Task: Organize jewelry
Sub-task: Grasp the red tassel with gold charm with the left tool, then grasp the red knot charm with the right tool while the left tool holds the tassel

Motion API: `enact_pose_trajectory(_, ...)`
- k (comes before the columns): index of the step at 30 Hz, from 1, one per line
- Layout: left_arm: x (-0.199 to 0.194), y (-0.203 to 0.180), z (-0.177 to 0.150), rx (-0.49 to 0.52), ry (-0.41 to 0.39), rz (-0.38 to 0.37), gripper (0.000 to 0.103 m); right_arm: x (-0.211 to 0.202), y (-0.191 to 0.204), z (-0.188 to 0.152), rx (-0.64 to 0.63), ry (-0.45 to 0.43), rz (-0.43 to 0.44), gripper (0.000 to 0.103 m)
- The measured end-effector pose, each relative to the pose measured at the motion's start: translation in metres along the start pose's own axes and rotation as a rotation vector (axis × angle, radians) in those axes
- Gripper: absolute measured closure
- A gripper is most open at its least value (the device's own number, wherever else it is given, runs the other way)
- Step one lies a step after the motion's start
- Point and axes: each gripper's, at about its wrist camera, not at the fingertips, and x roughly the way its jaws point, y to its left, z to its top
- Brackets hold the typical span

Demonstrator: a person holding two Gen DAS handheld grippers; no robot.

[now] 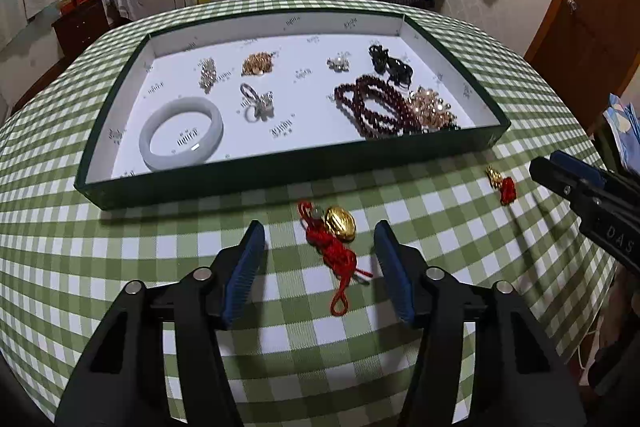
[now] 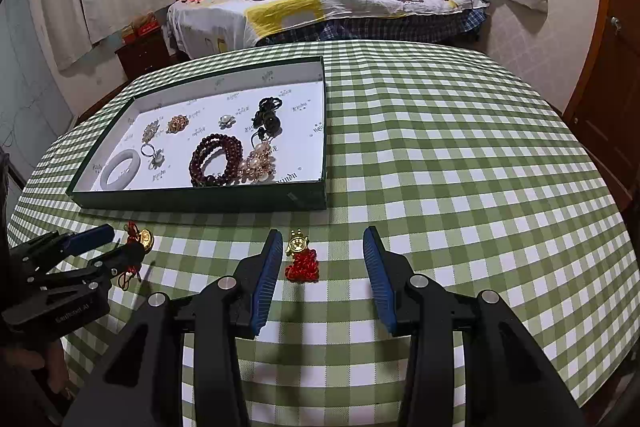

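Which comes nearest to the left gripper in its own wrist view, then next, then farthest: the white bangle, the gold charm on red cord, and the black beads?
1. Gold charm on red cord, between the left gripper fingers, on the tablecloth.
2. White bangle, tray's near left.
3. Black beads, tray's far right.

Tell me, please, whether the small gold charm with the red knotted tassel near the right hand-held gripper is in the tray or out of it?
Out: the gold charm with red tassel lies on the checked tablecloth, before the dark green tray.
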Motion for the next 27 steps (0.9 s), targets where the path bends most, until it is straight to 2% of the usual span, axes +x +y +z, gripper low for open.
enact_pose_trajectory(5,0.003,0.001,-0.003,0.006,0.014,-0.015,0.06,0.0,-0.001,-0.002,0.001,0.003,-0.002,0.061)
enact_pose_trajectory(9,0.003,0.002,-0.003,0.019,0.015,-0.025,0.078,0.001,-0.001,-0.002,0.0,0.005,-0.002,0.061)
enact_pose_trajectory(13,0.002,0.007,-0.006,0.034,0.012,-0.028,0.091,0.002,0.0,-0.004,-0.005,0.01,-0.004,0.061)
enact_pose_trajectory(27,-0.011,0.035,-0.002,0.019,-0.021,-0.018,0.093,0.023,0.01,-0.007,-0.031,0.057,-0.003,0.061)
